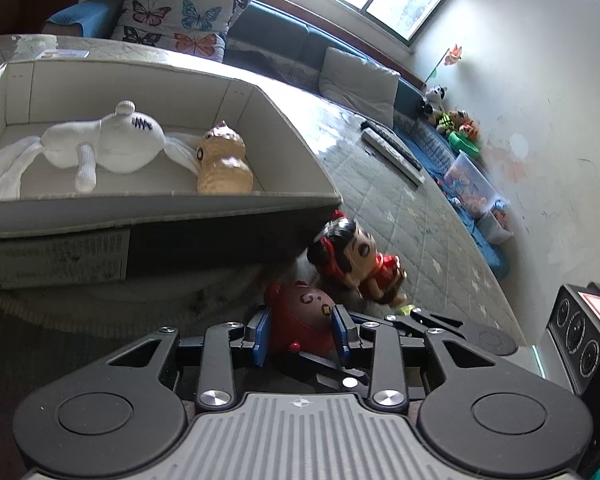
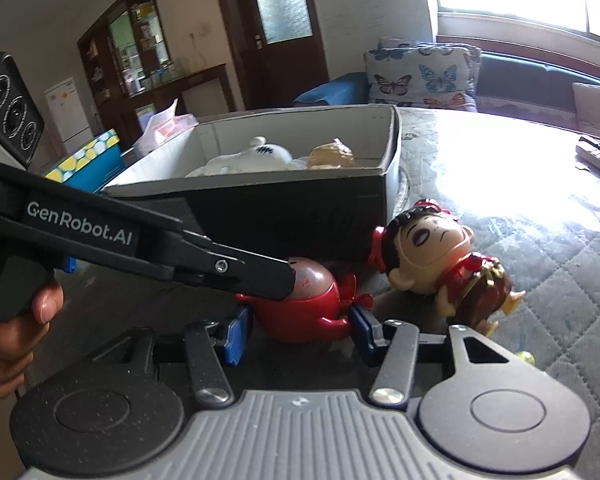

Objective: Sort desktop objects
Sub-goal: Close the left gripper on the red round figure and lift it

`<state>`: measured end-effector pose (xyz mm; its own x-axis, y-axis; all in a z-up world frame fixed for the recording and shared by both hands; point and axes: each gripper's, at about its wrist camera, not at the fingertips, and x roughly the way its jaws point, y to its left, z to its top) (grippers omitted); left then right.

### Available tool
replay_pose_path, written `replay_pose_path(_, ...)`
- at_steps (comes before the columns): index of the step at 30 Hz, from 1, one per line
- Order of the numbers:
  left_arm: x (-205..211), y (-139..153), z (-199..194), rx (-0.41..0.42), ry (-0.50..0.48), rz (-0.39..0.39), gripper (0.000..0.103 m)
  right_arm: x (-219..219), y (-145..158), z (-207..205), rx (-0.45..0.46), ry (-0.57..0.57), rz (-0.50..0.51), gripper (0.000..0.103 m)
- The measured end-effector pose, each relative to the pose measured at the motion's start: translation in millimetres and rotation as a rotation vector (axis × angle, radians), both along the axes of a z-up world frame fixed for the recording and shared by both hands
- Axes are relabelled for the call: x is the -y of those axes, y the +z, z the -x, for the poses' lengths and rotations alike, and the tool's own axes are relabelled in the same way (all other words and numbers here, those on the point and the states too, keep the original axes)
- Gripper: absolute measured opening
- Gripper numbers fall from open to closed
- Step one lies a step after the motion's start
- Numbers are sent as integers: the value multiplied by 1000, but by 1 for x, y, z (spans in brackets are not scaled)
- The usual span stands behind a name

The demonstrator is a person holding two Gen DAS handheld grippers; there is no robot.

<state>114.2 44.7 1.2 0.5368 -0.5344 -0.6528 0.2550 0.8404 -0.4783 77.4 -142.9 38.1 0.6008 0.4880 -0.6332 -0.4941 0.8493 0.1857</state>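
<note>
A round red toy (image 1: 300, 314) lies on the quilted table in front of a grey box (image 1: 160, 200). My left gripper (image 1: 300, 334) is shut on it, with a blue pad against each side. In the right wrist view one of the left gripper's black fingers (image 2: 260, 276) rests on the head of the red toy (image 2: 300, 312). My right gripper (image 2: 298, 332) straddles the toy's body, open, with a thin dark gap at its left pad. A big-headed doll in red (image 1: 352, 256) (image 2: 432, 248) lies just right of the red toy. In the box lie a white knit toy (image 1: 112, 140) and a tan peanut-shaped toy (image 1: 224, 164).
The box's dark front wall (image 2: 260, 208) stands close behind the toys. Remote controls (image 1: 392, 148) lie further out on the table. A hand (image 2: 16, 328) holds the left gripper's handle. A blue tissue box (image 2: 88, 160) sits left of the box. A sofa with cushions runs behind.
</note>
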Motion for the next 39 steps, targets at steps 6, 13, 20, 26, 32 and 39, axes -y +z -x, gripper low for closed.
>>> replay_pose_path(6, 0, 2, 22, 18, -13, -54, 35, 1, 2, 19, -14, 74, -10, 48)
replay_pose_path(13, -1, -4, 33, 6, -13, -59, 35, 0, -2, 32, -11, 70, 19, 49)
replay_pose_path(20, -10, 11, 28, 49, 2, -38, 36, 6, 1, 28, -4, 27, -6, 70)
replay_pose_path(26, -13, 13, 5, 23, 10, -20, 36, 1, 2, 18, -13, 12, -15, 75)
replay_pose_path(32, -14, 3, -9, -36, -8, 24, 37, -3, -1, 9, -38, -3, -16, 74)
replay_pose_path(39, -19, -4, -8, -73, -7, 83, 37, -4, 0, 5, -41, -16, -17, 67)
